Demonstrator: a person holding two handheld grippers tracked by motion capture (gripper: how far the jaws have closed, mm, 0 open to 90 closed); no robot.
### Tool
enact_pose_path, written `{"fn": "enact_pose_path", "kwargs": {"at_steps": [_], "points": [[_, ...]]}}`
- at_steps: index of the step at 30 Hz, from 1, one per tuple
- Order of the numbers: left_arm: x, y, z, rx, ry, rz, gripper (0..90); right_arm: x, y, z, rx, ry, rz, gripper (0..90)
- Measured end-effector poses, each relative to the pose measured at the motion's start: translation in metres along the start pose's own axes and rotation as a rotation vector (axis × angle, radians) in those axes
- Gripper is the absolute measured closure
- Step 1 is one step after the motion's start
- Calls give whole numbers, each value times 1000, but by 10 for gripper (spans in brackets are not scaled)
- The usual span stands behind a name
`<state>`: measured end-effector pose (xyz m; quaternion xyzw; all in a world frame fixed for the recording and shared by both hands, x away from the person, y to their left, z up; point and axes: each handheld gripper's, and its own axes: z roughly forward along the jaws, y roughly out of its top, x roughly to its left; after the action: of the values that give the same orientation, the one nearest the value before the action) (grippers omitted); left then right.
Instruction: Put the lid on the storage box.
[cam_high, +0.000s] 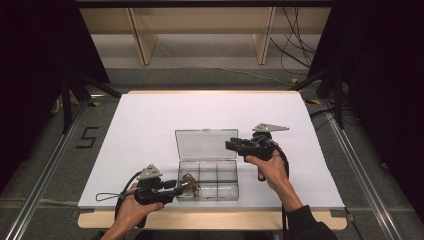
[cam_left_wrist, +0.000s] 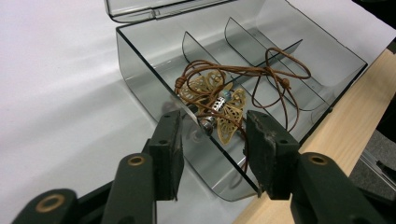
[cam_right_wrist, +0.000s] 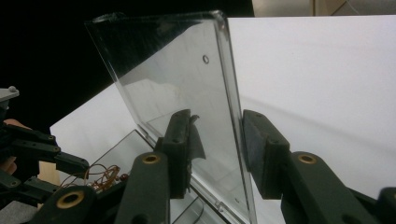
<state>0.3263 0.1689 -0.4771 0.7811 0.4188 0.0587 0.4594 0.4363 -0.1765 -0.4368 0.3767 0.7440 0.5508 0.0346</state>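
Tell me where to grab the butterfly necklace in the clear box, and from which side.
Take the necklace by the looped brown cord, which stands up above the dividers, coming straight down from above. The flat butterfly pendant lies against the near wall of the box, probably leaving the jaws little room there.

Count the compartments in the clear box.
6, in two rows of three across the clear box, as far as the high view shows. The butterfly necklace lies in the near-left one, by the left gripper; its cord crosses the dividers.

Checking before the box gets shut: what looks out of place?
The necklace's brown cord loops over the dividers of the clear box instead of lying in one compartment; the butterfly pendant sits against the near wall.
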Motion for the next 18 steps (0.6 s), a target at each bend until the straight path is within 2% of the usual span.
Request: {"fn": "enact_pose_path", "kwargs": {"at_steps": [2, 3, 4, 5, 6, 7, 9, 12, 13, 14, 15, 18], "points": [[1, 0, -4, 5, 0, 1, 536, 2, 0, -1, -8, 5, 11, 643], [1, 0, -5, -2, 3, -1, 536, 2, 1, -3, 0, -2, -10, 643], [0, 1, -6, -4, 0, -5, 535, 3, 0, -3, -11, 3, -6, 643], [0, 1, -7, -3, -2, 1, 531, 5, 1, -4, 2, 5, -4, 642], [0, 2, -8, -6, -6, -6, 526, 5, 1, -4, -10, 11, -17, 642], [-1, 1, -9, -13, -8, -7, 520, 6, 1, -5, 5, 9, -9, 641], [-2, 0, -12, -6, -13, 1, 509, 7, 2, -6, -9, 3, -34, 641], [-3, -1, -17, -2, -17, -4, 481, 10, 2, -8, 2, 2, -36, 637], [-3, -2, -19, -4, -24, -11, 469, 10, 2, -8, -12, -13, -52, 637], [-4, -3, -20, -5, -26, -12, 456, 13, 2, -8, -1, -5, -31, 636], [-3, -4, -24, -18, -30, -1, 450, 12, 2, -9, 1, -12, -51, 636], [-2, -6, -29, -21, -31, 4, 441, 17, 1, -11, 2, -5, -60, 629]]}}
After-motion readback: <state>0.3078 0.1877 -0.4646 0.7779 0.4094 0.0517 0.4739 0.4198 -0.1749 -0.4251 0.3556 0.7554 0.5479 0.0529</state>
